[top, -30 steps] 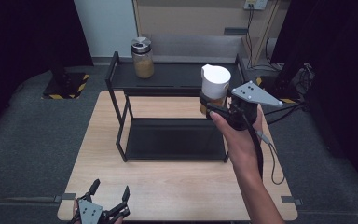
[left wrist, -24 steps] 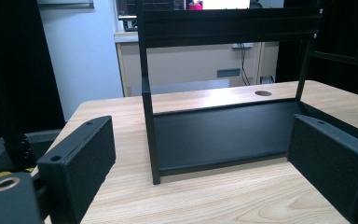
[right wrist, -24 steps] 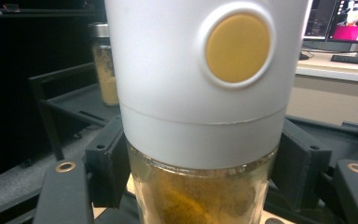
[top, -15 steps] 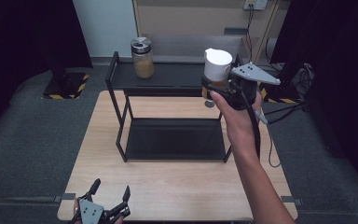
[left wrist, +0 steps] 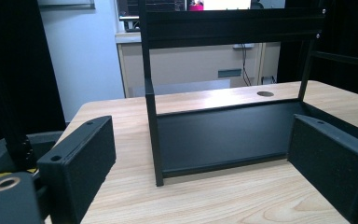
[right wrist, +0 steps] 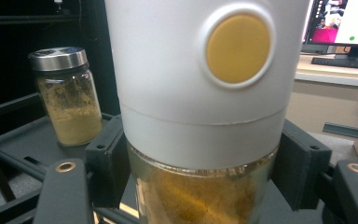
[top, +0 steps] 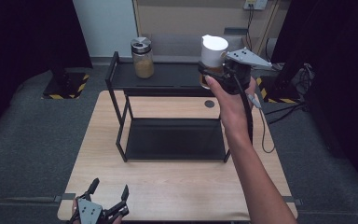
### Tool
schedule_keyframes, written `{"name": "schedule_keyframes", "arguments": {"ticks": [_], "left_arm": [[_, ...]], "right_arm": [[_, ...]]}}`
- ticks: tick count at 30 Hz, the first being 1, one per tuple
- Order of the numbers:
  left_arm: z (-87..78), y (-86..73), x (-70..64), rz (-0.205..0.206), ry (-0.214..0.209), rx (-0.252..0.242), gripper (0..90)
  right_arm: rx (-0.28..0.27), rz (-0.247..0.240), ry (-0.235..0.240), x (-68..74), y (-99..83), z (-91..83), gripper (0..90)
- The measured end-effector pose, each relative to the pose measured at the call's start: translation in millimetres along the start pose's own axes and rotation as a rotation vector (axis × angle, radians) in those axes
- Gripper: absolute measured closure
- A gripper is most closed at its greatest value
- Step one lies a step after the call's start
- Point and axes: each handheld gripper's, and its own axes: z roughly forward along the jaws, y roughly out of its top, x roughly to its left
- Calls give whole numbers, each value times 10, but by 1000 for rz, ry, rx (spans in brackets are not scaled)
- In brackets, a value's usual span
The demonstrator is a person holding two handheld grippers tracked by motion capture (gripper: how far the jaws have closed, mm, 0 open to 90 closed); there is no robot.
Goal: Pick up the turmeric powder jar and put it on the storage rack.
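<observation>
From above, the right gripper [top: 213,74] is held up over the right end of the rack's [top: 116,100] top shelf, its jaws clamped on a jar [top: 212,56] with a tall white cap and amber contents. The jar stands upright in the grip, above the shelf's right end; whether it touches the shelf cannot be told. A second jar [top: 142,57], with a metal lid and tan powder, stands on the left part of the same shelf, well apart from the first. The rack sits on a wooden table [top: 177,186], and its lower shelf is bare. The left gripper [top: 108,199] rests at the table's near left edge, jaws spread wide and holding nothing.

Along the left gripper view, the two black jaws stand far apart over the wood of the table [left wrist: 223,196], with the rack [left wrist: 151,130] ahead and its lower tray between them in the distance.

Along the right gripper view, the jar [right wrist: 200,93] sits close up between the jaws, which press on its glass body just below the white cap; a round yellow spot marks the cap. The metal-lidded jar [right wrist: 67,95] stands upright on the shelf at the left, farther back.
</observation>
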Motion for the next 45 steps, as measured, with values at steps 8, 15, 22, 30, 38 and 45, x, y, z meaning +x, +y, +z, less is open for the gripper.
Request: {"name": "schedule_keyframes", "arguments": {"ticks": [8,15,22,30,38,45], "left_arm": [[5,-7,14,-1,4,3,72],[8,-17,16,-4,4,4,73],[10,-21,17,-1,1,7,74],[16,-34,22,-2,2,12,78],[32,-40,19,-3,-4,13,77],[44,-47,14,-7,-8,14,76]], "right_arm": [[4,5,-24,-14,23,112,302],[11,-1,-42,-17,47,214,302],[18,0,-60,-28,40,293,302],[29,9,-72,-55,17,379,302],[29,26,-72,-98,-47,442,301],[17,7,-69,-88,-92,422,300]]}}
